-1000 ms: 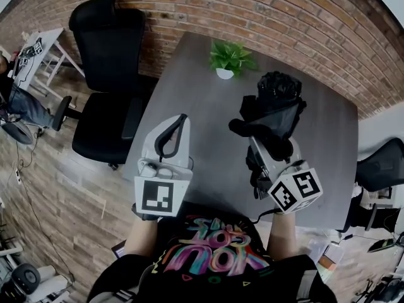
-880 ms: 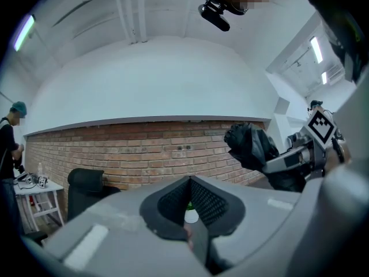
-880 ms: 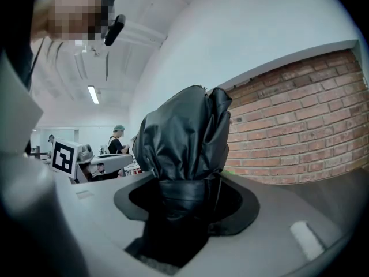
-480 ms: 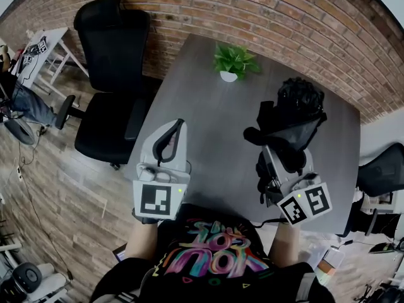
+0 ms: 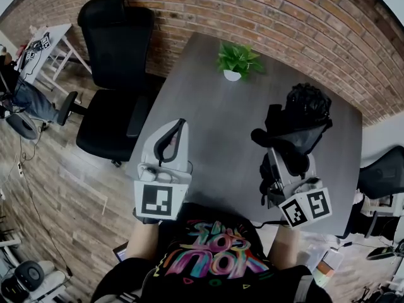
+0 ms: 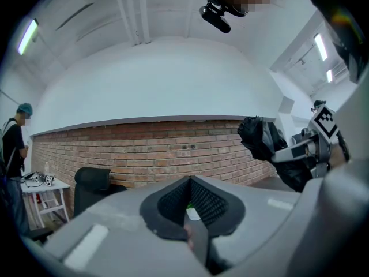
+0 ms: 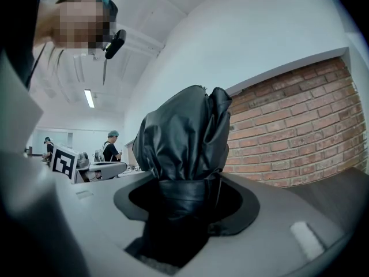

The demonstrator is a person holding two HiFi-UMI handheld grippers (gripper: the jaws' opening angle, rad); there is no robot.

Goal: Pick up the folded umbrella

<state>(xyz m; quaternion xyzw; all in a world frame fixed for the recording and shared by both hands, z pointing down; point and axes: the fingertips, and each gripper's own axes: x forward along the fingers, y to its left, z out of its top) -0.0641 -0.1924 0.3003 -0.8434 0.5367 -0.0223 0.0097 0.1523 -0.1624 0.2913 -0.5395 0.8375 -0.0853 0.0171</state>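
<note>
Nearest the camera is the person's black T-shirt with a bright multicoloured print [image 5: 211, 252], and both forearms reach forward from it. The left gripper [image 5: 179, 127], pale grey with a black-and-white square marker cube at its back, lies level at the near edge of the dark grey rectangular table [image 5: 214, 122]. Its black ribbed pads meet at the tips and grip nothing. To its right, the right gripper [image 5: 283, 151] also points level, away from the person. Its jaws stand partly apart and clamp the narrow wrapped end of the black folded umbrella [image 5: 300, 113]. The umbrella's bunched, glossy fabric bulges out beyond the jaws, held in the air over the right part of the table. Farther back, near the table's far edge, stands a small green leafy plant in a white pot [image 5: 236, 59]. Left of the table is a black office chair [image 5: 115, 93], and a red brick wall [image 5: 265, 11] runs behind everything.
</note>
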